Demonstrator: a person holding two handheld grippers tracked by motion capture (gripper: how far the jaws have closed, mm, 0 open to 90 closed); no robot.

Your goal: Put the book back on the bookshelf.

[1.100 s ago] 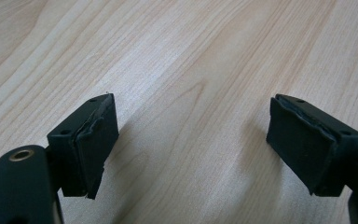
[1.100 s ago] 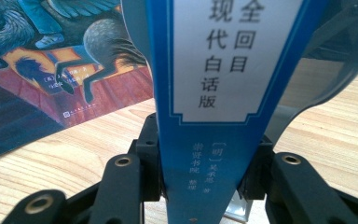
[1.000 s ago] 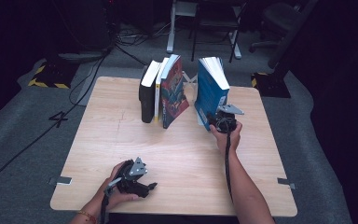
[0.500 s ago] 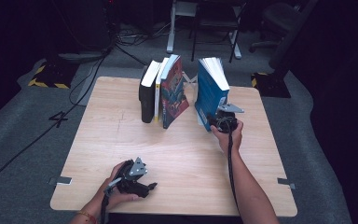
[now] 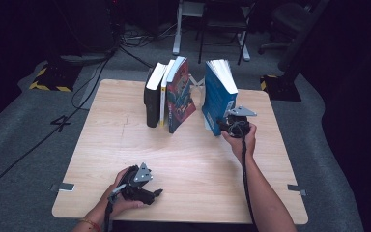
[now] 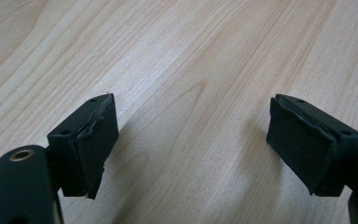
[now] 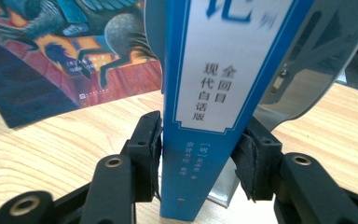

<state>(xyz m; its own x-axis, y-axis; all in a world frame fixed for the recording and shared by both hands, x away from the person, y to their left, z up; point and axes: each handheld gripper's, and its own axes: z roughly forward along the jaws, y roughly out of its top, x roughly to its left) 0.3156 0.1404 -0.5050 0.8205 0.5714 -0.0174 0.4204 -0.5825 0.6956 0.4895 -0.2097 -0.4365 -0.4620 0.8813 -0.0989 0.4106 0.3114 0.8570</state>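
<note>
The blue book [image 5: 217,99] stands upright on its bottom edge at the far right of the desk [image 5: 183,159], its long axis vertical and its spine [image 7: 209,112] turned toward the person. The right gripper [image 5: 229,126] sits low at the foot of that spine, one jaw on each cover. In the right gripper view the left pad lies against the cover while a thin gap seems to show at the right pad; the jaws have just been opening, with the book between them, so the grip reads as slackening rather than firm. A metal bookend [image 7: 303,60] rises just behind the book. A row of three books [image 5: 166,96] stands apart to the left, the nearest leaning. The left gripper [image 5: 142,191] rests at the near edge, well apart from all books, jaws wide and empty. The right hand is thus far the nearer.
</note>
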